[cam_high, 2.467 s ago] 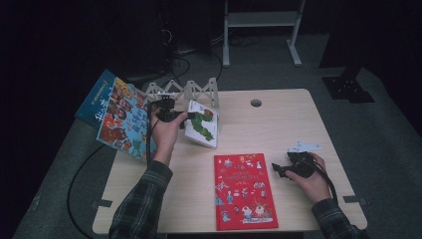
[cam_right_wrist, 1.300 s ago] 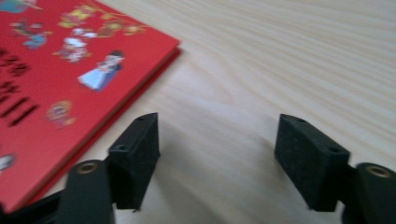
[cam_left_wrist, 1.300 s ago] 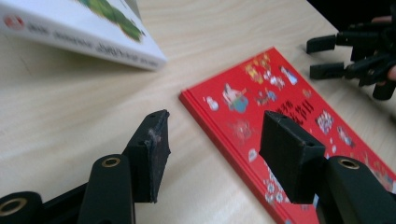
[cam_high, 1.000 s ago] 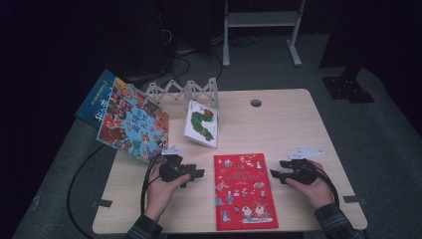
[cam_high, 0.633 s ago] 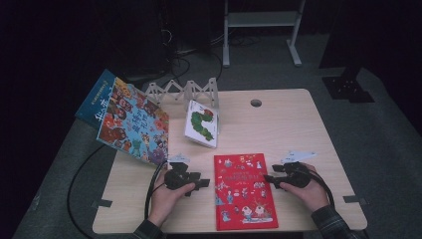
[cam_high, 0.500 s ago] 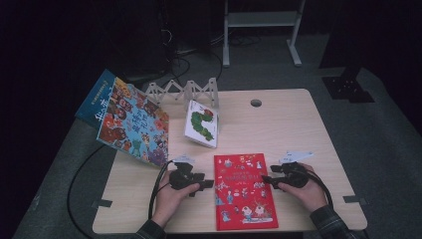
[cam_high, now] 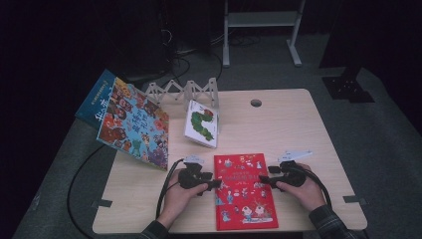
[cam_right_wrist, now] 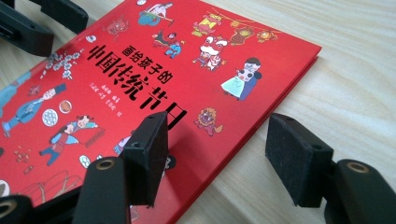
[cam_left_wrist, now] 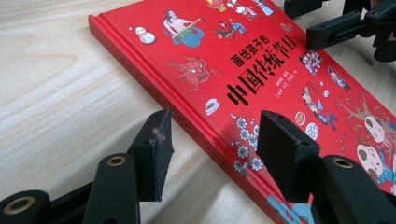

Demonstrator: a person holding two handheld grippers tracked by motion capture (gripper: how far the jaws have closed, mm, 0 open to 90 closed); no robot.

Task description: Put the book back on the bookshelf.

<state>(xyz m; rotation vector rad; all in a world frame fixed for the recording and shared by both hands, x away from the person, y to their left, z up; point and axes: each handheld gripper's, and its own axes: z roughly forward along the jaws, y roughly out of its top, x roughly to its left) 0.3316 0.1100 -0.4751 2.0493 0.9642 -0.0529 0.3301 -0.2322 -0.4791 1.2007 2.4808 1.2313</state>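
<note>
Here the red book lies flat on the table, one edge between each gripper's fingers: left gripper straddles the spine, right gripper the fore-edge, both spread, unclamped, likely for a two-sided lift.

Both forearms come in from the near edge in plaid sleeves, each hand wrapped around its tool and held low over the worktop. The left hand carries the left tool, which points level toward the person's right; its jaws stand apart — they have just been opening, then eased in a little — and the pads press on nothing. The right hand carries the right tool, which points level the opposite way, toward the left one, so the two face each other with a gap between. Its jaws also stand apart, pads free. Cables trail back from both tools along the wrists.
</note>
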